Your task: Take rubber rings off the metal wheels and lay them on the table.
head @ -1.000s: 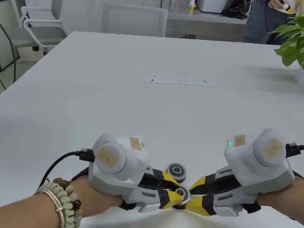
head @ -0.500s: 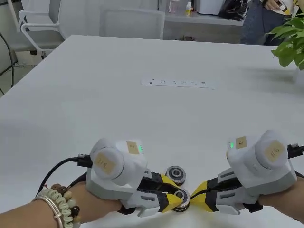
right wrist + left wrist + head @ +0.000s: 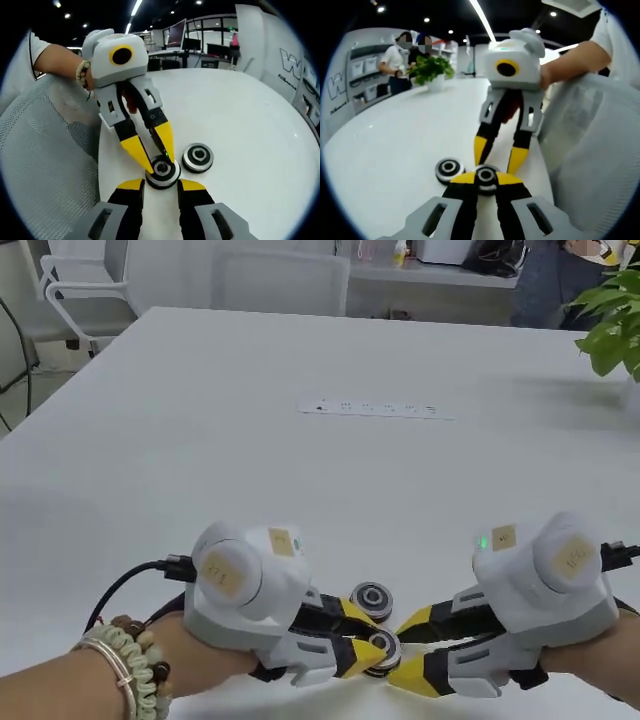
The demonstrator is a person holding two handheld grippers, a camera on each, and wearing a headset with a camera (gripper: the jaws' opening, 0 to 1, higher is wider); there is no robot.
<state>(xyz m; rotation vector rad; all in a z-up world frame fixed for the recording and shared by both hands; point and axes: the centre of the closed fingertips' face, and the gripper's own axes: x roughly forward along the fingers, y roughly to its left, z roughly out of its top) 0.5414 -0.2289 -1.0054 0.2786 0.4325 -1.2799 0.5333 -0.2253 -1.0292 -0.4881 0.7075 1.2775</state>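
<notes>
The left gripper [image 3: 370,638] is closed on a metal wheel [image 3: 381,648] at the near edge of the table [image 3: 300,490]. The right gripper [image 3: 396,655] is held open, its jaws set to either side of the same wheel. A second wheel [image 3: 372,598] is seen just beyond, laid flat. Dark rubber rings appear seated on both wheels, so no ring is judged removed yet; both are left to be pulled off and laid down.

A power strip [image 3: 375,409] lies left of a plant [image 3: 612,325].
</notes>
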